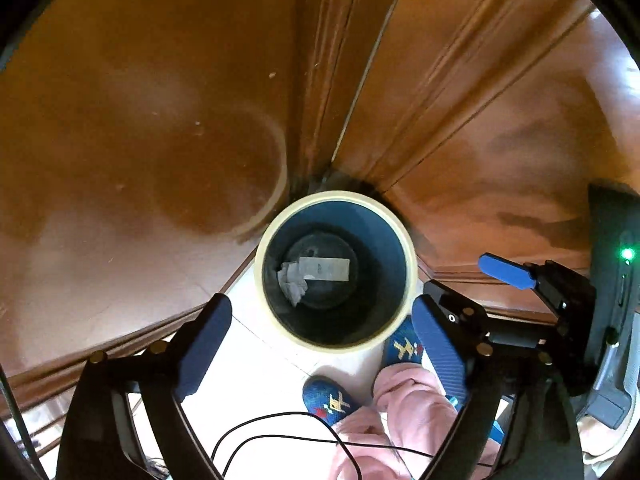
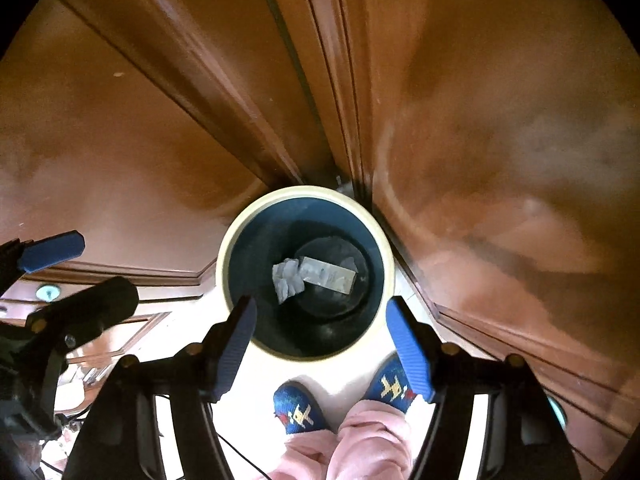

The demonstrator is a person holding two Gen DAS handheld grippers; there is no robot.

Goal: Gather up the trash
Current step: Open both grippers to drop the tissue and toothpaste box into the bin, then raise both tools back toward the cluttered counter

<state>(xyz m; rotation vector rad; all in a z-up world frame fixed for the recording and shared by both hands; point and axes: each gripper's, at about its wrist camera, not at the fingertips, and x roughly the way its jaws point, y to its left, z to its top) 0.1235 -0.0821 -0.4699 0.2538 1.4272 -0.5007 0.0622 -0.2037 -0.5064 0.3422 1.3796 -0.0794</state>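
A round trash bin with a cream rim and dark blue inside stands on the floor in a corner of wooden panels; it also shows in the right wrist view. A crumpled tissue and a flat grey wrapper lie at its bottom, also seen from the right wrist as the tissue and wrapper. My left gripper is open and empty above the bin's near rim. My right gripper is open and empty above the bin too, and shows at the right of the left wrist view.
Wooden door panels close in the bin on the left, back and right. The person's blue slippers and pink trousers stand on the pale floor just before the bin. A black cable loops below.
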